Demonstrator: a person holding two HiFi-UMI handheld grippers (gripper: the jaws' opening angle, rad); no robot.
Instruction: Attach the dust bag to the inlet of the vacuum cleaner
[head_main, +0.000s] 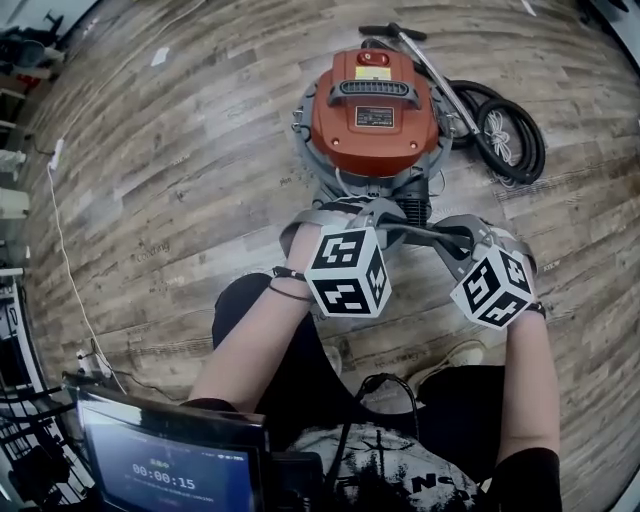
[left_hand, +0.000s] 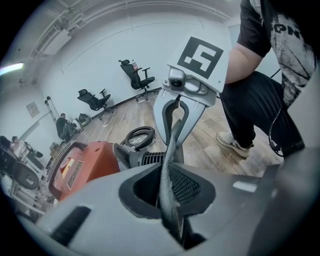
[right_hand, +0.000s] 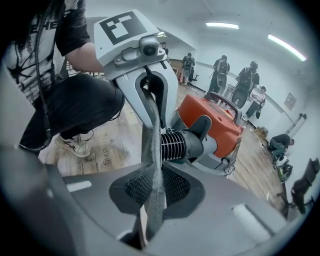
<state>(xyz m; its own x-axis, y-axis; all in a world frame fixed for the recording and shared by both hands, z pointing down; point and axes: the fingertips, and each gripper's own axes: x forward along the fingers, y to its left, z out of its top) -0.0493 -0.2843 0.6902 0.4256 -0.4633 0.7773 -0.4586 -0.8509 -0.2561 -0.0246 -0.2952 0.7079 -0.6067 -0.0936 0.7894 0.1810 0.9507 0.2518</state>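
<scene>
Two grips noted: L claw (left_hand: 168, 192) and R claw (right_hand: 153, 194) each pinch dust bag (right_hand: 152, 145) edge, stretched btwn them, likely to spread its mouth; inlet (right_hand: 179, 145) just beyond, unattached.

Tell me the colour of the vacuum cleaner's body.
The vacuum cleaner body is orange-red, seen best in the head view.

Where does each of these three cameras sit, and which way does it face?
Head view: on the person's head, looking steeply down at the vacuum cleaner; forearms and legs show.
Left gripper view: on the left gripper, along its jaws pinching the dust bag, toward the right gripper; legs show.
Right gripper view: on the right gripper, facing the left gripper; legs show.
Shared: all show the vacuum cleaner.
</scene>
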